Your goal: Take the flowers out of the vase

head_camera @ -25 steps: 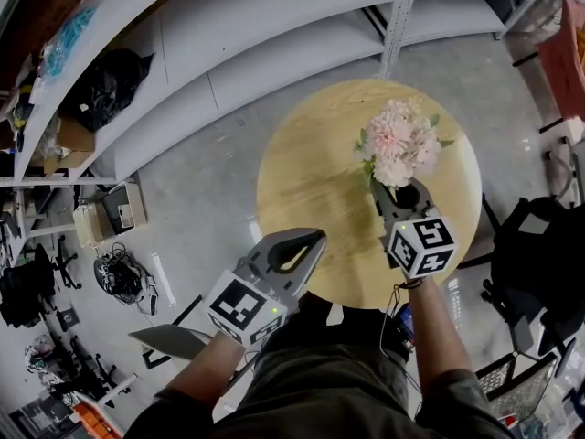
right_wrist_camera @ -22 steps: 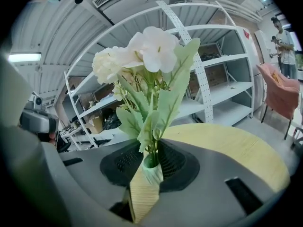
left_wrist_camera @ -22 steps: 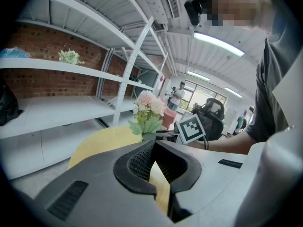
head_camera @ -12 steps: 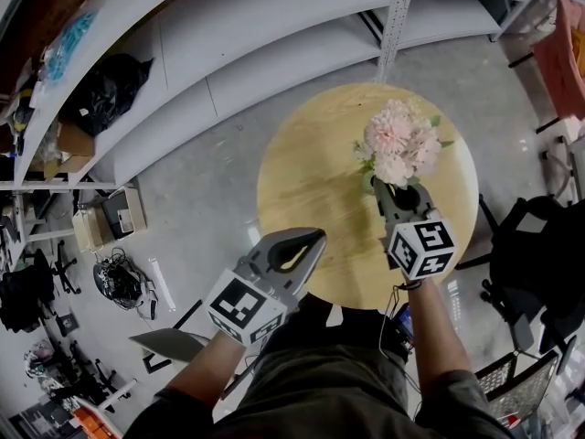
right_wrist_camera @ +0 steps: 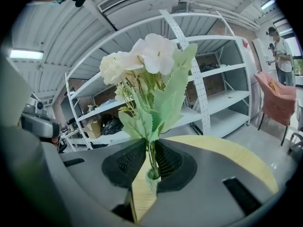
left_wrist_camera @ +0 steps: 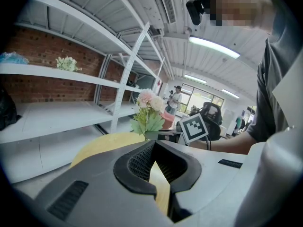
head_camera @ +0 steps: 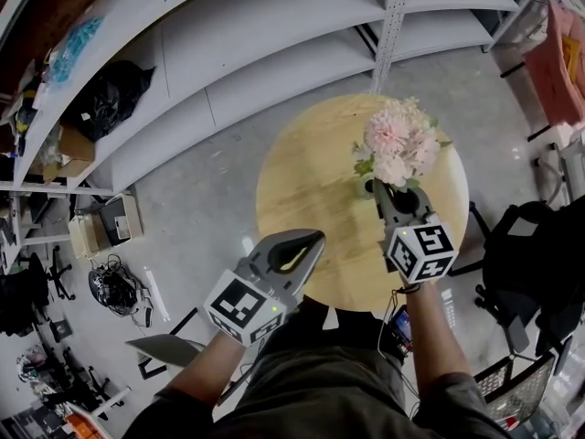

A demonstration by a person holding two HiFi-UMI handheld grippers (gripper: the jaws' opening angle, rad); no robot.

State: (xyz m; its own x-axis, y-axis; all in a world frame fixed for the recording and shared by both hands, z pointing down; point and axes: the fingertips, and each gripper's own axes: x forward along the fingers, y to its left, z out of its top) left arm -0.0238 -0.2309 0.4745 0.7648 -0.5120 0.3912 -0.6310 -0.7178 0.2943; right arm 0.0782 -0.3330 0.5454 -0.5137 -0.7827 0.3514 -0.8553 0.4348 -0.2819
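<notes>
Closing on the stems of the pink flowers (head_camera: 398, 143) with the right gripper (right_wrist_camera: 150, 148), pads pinching them just above the small vase (right_wrist_camera: 152, 176), at 1 o'clock on the round wooden table (head_camera: 302, 176). Holding the left gripper (head_camera: 315, 238) at the table's 7 o'clock rim, jaws together, nothing between.

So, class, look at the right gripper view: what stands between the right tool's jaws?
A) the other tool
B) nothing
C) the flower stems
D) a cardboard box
C: the right tool, its jaws closing, has the green flower stems pinched between them.
</notes>
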